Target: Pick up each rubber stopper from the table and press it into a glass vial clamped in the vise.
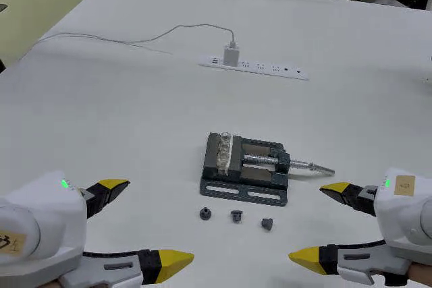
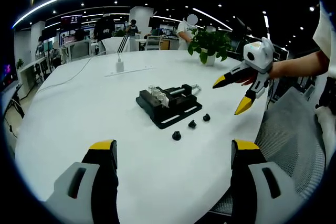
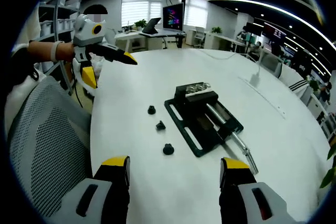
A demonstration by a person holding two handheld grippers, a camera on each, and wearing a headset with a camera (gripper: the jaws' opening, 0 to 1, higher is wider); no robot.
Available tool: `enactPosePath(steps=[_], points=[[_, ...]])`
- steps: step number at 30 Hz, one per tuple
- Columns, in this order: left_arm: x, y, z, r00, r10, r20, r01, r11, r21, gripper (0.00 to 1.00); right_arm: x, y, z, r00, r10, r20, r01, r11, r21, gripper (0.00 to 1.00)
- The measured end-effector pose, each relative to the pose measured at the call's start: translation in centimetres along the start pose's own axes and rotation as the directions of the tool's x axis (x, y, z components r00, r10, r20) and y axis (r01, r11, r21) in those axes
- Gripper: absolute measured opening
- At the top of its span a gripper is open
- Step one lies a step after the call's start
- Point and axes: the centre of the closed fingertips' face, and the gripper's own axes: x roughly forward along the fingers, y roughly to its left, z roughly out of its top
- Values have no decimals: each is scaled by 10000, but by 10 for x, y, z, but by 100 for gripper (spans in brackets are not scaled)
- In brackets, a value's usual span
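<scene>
White tabletop (image 1: 121, 99), one, wide and mostly bare.

Grippers, two, both white-bodied with black jaws tipped yellow. Left gripper (image 1: 159, 220) at lower left of the head view, jaws spread wide, nothing between them. Right gripper (image 1: 306, 222) at lower right, jaws likewise spread and empty. Both hang off the near edge of the work, well apart from the vise, one on either side of it.

Vise (image 1: 260, 166), one, dark metal, sitting flat near the middle of the tabletop. Its screw handle (image 1: 312, 164) points away to the right.

Power strip (image 1: 260, 67), one, white, lying beyond the vise. One white charger (image 1: 231, 54) is plugged into it, and one thin cable (image 1: 135, 37) trails off to the left.

Glass vials (image 1: 225, 150), clear, standing upright in a row, clamped at the left end of the vise. At least two; the exact count cannot be read.

Rubber stoppers, three, small and dark grey, in a loose line on the tabletop just in front of the vise base: left stopper (image 1: 205, 214), middle stopper (image 1: 235, 216), right stopper (image 1: 267, 223). Each lies apart from its neighbour, touching neither the vise nor a gripper. They lie between the two grippers.
</scene>
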Motion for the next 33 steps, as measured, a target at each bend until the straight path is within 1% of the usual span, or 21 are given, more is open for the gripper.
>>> enactPosePath(steps=[3,7,9,12,13,16,18,21,26,29,31,33], points=[[-1,0,-2,10000,17,-25,-17,10000,-28,88,8,3,0,9999,117,-56,-118,9996,-264,61],[-1,-2,-3,10000,22,-30,-22,10000,-81,87,17,5,0,9997,237,-114,-240,9993,-299,55],[-2,-2,-4,10000,28,-24,-28,9999,-130,87,20,4,0,9998,206,-76,-208,9991,-365,49],[-2,-3,-5,10000,-7,-66,6,9999,-140,87,24,1,2,9999,151,60,-151,9998,-105,42],[-2,-3,-4,10000,-7,-53,7,9999,-155,87,26,0,3,9998,114,161,-115,9999,57,41],[-2,-3,-4,10000,-22,-26,21,9999,-156,86,28,-1,4,9996,123,246,-132,9992,385,38],[-2,-3,-3,10000,-30,-33,30,9999,-144,86,31,-1,2,9996,151,220,-165,9978,642,33],[-2,-3,-2,10000,-42,23,43,9999,-142,86,35,-1,0,9995,196,235,-214,9967,785,31],[-1,-3,-3,10000,-61,37,61,9998,-172,85,42,4,-8,9993,370,46,-373,9963,781,25],[-1,-5,-4,10000,-83,21,84,9998,-191,85,44,6,-9,9991,427,44,-429,9958,807,23],[-1,-6,-5,10000,-93,-13,92,9998,-203,85,45,9,-10,9988,481,46,-483,9965,687,19],[-1,-6,-7,9999,-105,-25,104,9997,-226,85,47,9,-10,9989,478,11,-477,9969,623,17]])
